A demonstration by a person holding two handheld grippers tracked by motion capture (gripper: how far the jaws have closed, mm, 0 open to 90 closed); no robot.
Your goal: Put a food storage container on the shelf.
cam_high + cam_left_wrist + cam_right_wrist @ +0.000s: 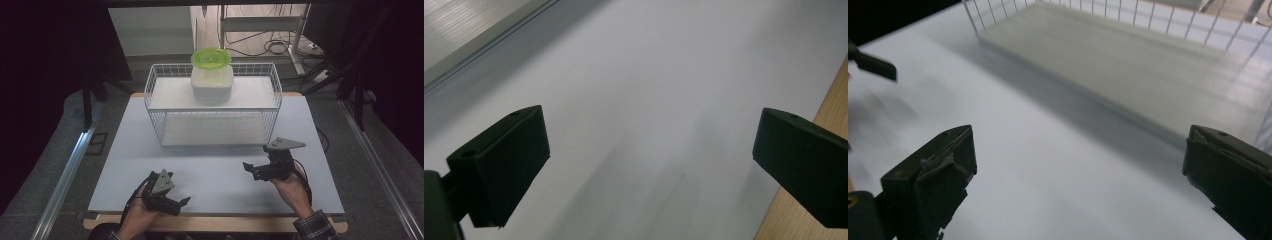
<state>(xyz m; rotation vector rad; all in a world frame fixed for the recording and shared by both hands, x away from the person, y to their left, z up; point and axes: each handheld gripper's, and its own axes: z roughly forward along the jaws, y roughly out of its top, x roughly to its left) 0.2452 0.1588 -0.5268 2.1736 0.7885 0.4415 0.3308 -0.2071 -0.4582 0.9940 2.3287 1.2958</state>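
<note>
A pale grey-white table [215, 172] is taking up most of the space in front of the person, with a strip of wooden edge showing along its near side. Sitting toward the far half of it is a white wire basket [212, 102] lined with a white board on its floor and another white shelf across its upper level. On that upper shelf, toward the back and about mid-width, a white plastic container [212, 84] is standing upright, and a round lime-green lid [211, 58] is resting on top of it.

Nearer the person, the right hand [292, 189] is holding the right gripper [252, 170] just above the table, a little in front of the basket's right corner; its jaws are standing wide apart with nothing between them, and in the right gripper view they are pointing across bare table toward the basket's floor. The left hand [137, 215] is holding the left gripper [175, 202] close to the near edge, well apart from the basket, its jaws likewise spread and empty over plain table surface.
</note>
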